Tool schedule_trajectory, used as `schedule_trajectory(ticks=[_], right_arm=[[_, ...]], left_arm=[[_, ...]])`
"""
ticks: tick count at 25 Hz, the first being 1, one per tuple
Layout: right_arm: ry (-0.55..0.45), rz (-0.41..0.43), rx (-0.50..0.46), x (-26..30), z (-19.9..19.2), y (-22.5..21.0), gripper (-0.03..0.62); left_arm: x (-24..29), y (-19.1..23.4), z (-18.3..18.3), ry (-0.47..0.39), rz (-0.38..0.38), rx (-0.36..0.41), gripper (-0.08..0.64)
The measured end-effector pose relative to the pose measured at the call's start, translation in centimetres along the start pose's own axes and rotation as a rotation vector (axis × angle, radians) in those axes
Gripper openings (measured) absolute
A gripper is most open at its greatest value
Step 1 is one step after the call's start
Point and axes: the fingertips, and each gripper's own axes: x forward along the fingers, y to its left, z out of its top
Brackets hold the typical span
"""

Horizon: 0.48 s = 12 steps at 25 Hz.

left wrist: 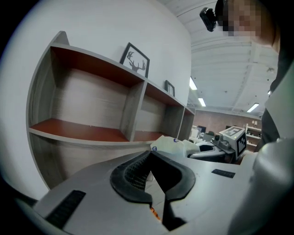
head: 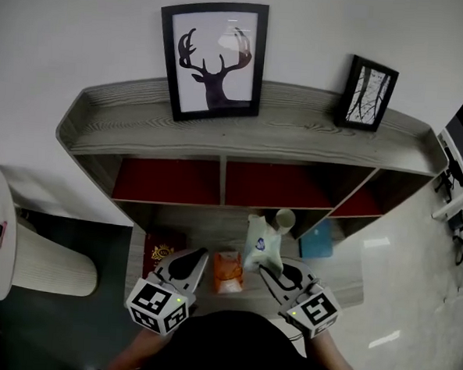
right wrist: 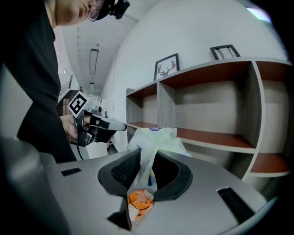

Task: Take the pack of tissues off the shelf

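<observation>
Well, my right gripper (right wrist: 147, 156) pinches the tissue pack (head: 260, 241) by its thin wrapper; it could slip. Left gripper (left wrist: 150, 155) clenched, empty.

The left gripper (head: 200, 255) covers part of the dark red box (head: 173, 241), whose gold emblem (head: 162, 253) is too small to make out. Print on the pack of tissues (head: 261, 241) is unreadable, and a shelf (head: 250, 134) panel hides part of the blue item (head: 317, 242).

pale plastic pack of tissues (right wrist: 156, 137) between right gripper (right wrist: 142, 161) jaws | orange foil packet (head: 228, 272) between right gripper and left gripper (head: 200, 257) | grey wooden shelf (head: 297, 133) ahead of both | black-framed deer picture (head: 216, 60) atop it
</observation>
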Motion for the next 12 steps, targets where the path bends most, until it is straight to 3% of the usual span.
schedule_trajectory(ticks=[4,12], right_arm=[[0.04,0.021,0.126,-0.1,-3.6,-0.4,0.081],[0.073,0.067,0.125,0.4,-8.8,-0.2,0.08]], left_arm=[[1.0,-0.8,-0.7,0.025,-0.011,-0.017,0.012],[2.8,-1.8,-1.3,0.064,-0.025,-0.016,0.012]])
